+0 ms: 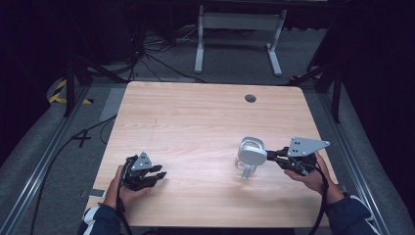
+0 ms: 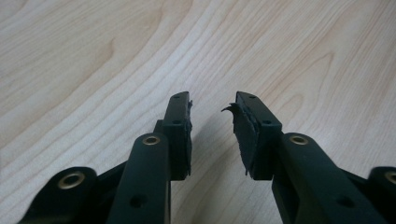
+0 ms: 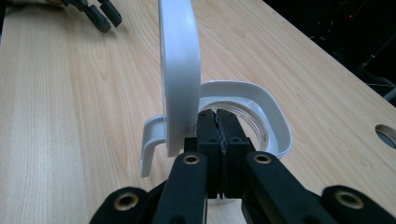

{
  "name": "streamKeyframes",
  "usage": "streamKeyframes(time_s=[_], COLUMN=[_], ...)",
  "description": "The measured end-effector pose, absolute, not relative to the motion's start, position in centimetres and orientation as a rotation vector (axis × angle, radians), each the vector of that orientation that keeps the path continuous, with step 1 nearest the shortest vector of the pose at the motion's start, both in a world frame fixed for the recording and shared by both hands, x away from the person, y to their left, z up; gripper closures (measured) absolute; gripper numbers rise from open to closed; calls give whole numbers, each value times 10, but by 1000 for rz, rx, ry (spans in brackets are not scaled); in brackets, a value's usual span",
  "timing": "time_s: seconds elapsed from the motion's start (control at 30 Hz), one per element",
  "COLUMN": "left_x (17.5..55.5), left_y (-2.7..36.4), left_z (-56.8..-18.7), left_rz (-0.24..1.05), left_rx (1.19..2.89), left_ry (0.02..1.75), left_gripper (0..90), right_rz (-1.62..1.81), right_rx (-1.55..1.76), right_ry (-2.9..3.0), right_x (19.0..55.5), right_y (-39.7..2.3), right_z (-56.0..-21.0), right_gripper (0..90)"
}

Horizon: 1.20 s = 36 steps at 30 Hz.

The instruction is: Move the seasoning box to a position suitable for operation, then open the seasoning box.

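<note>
A clear jug with a white rim (image 3: 273, 109) and a white handle (image 3: 150, 144) stands on the wooden table (image 1: 195, 122), right of the middle. Its white lid (image 3: 180, 70) is tipped up on edge, and it also shows from above (image 1: 252, 155). My right gripper (image 3: 218, 117) reaches over the rim just beside the raised lid with its jaws pressed together; I cannot tell whether anything thin is pinched between them. In the high view the right gripper (image 1: 271, 155) meets the jug from the right. My left gripper (image 2: 212, 105) hovers low over bare wood at the near left (image 1: 159, 172), open, with nothing between its pads.
A round cable hole (image 1: 250, 98) sits in the table's far right part. Beyond the far edge stand a white desk frame (image 1: 235, 39) and loose cables on the floor. The other gripper (image 3: 100, 14) shows far off at the top left of the right gripper view.
</note>
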<state>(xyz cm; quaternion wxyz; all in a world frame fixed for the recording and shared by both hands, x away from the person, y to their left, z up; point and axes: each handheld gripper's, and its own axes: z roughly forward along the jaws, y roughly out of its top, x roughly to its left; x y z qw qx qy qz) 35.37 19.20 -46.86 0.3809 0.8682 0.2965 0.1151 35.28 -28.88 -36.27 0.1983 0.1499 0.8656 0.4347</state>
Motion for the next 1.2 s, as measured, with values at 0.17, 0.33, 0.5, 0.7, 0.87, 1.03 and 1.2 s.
streamKeyframes(time_s=[0.17, 0.33, 0.5, 0.7, 0.87, 1.03, 1.2], left_x=[351, 349, 348, 349, 351, 351, 352], left_y=[189, 189, 188, 188, 188, 187, 187], left_z=[-475, -477, -479, -479, -480, -480, -480], left_rz=[286, 286, 292, 319, 327, 336, 341], left_rx=[2229, 2215, 2206, 2206, 2201, 2205, 2206], left_ry=[740, 730, 698, 737, 780, 805, 817], left_gripper=[650, 630, 550, 421, 328, 266, 248], right_rz=[1208, 1189, 1186, 1183, 1182, 1153, 1147], right_rx=[402, 403, 405, 407, 415, 403, 417], right_ry=[2419, 2418, 2421, 2417, 2415, 2414, 2402], right_x=[353, 353, 353, 355, 355, 352, 351], right_y=[-288, -288, -287, -289, -291, -292, -295], right_z=[-362, -361, -361, -361, -362, -364, -362], right_gripper=[896, 895, 893, 888, 879, 859, 841])
